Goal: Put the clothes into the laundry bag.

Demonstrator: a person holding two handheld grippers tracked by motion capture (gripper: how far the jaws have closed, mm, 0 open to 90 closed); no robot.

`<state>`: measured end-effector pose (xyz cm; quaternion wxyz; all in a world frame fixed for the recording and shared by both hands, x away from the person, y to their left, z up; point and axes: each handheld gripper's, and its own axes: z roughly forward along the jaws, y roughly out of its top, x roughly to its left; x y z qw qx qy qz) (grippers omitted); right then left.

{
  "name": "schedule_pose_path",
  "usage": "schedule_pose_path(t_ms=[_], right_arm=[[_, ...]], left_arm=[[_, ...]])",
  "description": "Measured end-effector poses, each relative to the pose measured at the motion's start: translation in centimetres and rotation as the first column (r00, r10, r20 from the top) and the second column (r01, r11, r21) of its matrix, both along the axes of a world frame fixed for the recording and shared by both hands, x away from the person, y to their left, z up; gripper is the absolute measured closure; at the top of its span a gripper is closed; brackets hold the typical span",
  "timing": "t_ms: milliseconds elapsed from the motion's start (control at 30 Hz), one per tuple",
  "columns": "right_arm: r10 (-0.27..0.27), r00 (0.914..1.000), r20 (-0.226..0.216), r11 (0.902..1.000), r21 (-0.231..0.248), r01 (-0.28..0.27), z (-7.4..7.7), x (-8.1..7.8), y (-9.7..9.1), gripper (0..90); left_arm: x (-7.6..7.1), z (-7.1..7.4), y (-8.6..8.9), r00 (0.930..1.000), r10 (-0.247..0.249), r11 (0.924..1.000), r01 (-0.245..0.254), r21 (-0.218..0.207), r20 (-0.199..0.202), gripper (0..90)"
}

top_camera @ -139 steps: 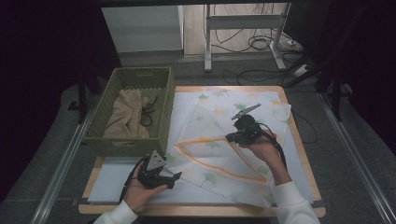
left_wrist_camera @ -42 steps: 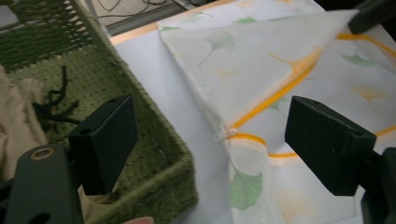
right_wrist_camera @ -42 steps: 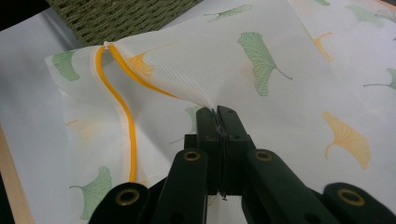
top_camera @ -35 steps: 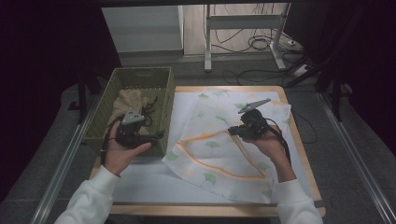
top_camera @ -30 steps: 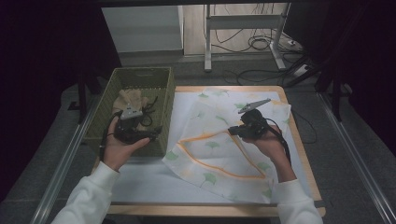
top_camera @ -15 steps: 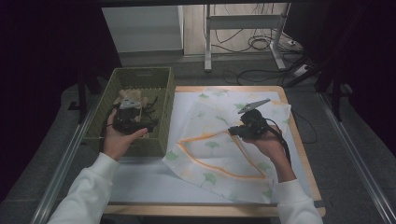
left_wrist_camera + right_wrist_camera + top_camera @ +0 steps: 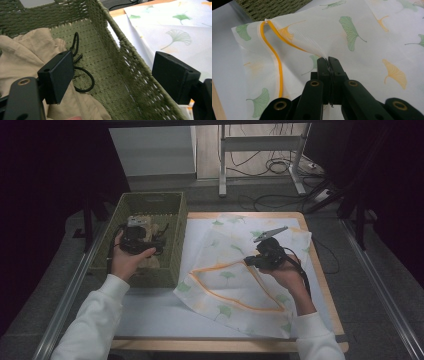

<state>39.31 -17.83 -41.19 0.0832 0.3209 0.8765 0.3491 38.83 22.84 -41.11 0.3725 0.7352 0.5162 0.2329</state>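
A white mesh bag [image 7: 235, 290] printed with ginkgo leaves and edged by an orange zipper [image 7: 220, 267] lies spread on the table. My right gripper [image 7: 251, 262] is shut on a fold of the bag [image 7: 352, 37] and lifts it into a small peak at the fingertips [image 7: 328, 61]. My left gripper [image 7: 150, 242] hangs open over the green woven basket [image 7: 177, 220]. In the left gripper view its jaws [image 7: 117, 77] straddle the basket's wall [image 7: 125, 57], one jaw over the beige cloth [image 7: 22, 57], the other outside it. Nothing is between them.
A black loop of cord [image 7: 82, 75] lies on the basket floor beside the beige cloth. A white mat [image 7: 150, 315] covers the wooden table [image 7: 330, 290]. Beyond the table are a metal stand [image 7: 260, 145] and floor cables.
My left hand has moved away from the table's front edge and farther over the basket. The right gripper has kept its hold on the bag and stayed in place.
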Motion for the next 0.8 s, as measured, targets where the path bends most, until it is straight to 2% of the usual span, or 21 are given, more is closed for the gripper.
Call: schedule_pose_path(t_ms=[100, 333, 500, 800], right_arm=[[0.000, 1.0000, -0.001, 1.0000, -0.001, 0.000, 0.0, 0.0, 0.0, 88.6], [-0.003, 1.0000, -0.008, 1.0000, -0.002, 0.003, -0.1, 0.1, -0.1, 88.6], [-0.004, 0.9999, -0.010, 1.0000, -0.001, 0.004, -0.2, 0.1, -0.1, 88.5], [-0.004, 0.9999, -0.010, 1.0000, -0.002, 0.004, -0.2, 0.1, -0.1, 88.5]], left_arm=[[0.5, -0.1, 0.2, 0.9999, 0.011, 0.9999, -0.011, 0.000, 0.002, 17.8], [1.8, -0.3, 0.7, 0.9991, 0.036, 0.9993, -0.036, 0.010, -0.021, 17.9], [2.7, -0.2, 1.2, 0.9980, 0.055, 0.9984, -0.055, -0.007, -0.033, 18.5], [4.5, -1.3, 1.8, 0.9916, 0.100, 0.9949, -0.101, 0.001, -0.082, 18.5]])
